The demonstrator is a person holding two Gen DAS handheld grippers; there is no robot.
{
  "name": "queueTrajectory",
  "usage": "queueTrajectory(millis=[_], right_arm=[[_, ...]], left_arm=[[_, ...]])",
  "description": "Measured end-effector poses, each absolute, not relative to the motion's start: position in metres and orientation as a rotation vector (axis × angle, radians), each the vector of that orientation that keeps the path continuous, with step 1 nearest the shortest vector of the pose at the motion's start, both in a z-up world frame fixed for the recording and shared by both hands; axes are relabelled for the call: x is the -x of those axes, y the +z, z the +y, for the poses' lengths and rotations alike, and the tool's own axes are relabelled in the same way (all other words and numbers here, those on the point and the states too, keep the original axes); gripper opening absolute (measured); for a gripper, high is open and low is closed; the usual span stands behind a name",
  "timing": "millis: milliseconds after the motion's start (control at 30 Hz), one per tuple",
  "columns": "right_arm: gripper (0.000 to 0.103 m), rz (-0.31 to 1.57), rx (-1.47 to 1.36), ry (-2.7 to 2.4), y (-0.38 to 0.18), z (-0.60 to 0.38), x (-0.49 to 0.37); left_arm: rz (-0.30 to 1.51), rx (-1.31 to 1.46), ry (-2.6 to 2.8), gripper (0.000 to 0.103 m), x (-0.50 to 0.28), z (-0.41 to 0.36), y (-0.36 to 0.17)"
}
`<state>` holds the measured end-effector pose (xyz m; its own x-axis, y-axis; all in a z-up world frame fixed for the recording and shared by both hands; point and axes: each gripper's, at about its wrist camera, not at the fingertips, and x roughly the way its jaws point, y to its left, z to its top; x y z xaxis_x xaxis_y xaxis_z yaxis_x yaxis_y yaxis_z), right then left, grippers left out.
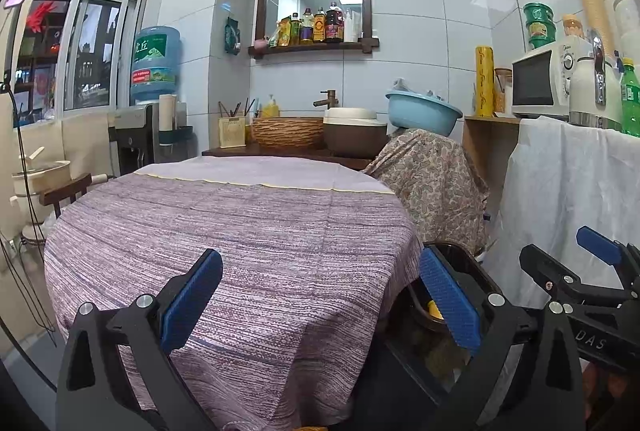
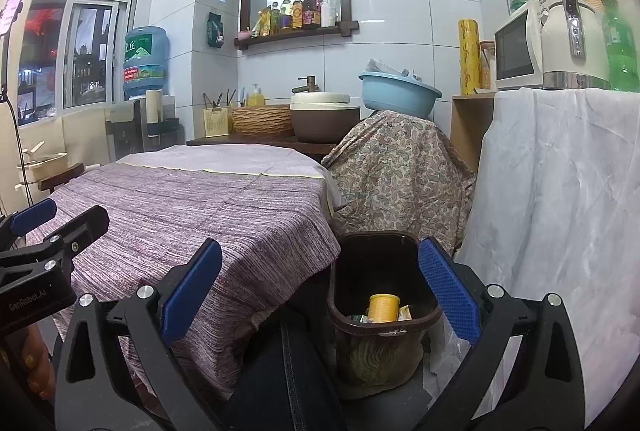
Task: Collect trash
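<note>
The right gripper (image 2: 320, 295) is spread wide with nothing between its blue pads (image 2: 448, 291). Just ahead of it and slightly right of centre, low on the floor, stands the bin (image 2: 416, 319), a dark brown tub with its mouth open. Inside lies the trash: a yellow can (image 2: 383, 307) on its side, with small wrappers (image 2: 404, 312) beside it, one yellow and one greenish; what else sits deeper cannot be told. The bin is just beside the table's (image 2: 180, 215) hanging purple cloth, to the gripper's left, and near a white sheet (image 2: 560, 211) to its right.

The left gripper (image 1: 320, 299) is also fully apart and holds nothing. It faces the table top, which spreads ahead and left of it. The bin (image 1: 472, 271) shows past its right finger, mostly hidden by it, with a bit of yellow (image 1: 434, 309) inside.

Farther ahead of both, on a counter, are a woven basket (image 2: 262, 119), a brown pot (image 2: 324, 121) with a pale lid, and a blue basin (image 2: 396, 91) holding something pale and crumpled.
</note>
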<state>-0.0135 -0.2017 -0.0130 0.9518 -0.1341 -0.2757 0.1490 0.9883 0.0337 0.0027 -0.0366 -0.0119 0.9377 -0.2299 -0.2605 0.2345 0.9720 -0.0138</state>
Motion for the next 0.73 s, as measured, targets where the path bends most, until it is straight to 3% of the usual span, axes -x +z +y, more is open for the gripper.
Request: queueTrajectory(millis=[733], right_arm=[[0.097,0.291,-0.062,-0.148,-0.0158,-0.2020,0.0103]], left_arm=[[0.280,-0.012,-0.243,0.098,-0.0073,-0.0360,-0.0143]])
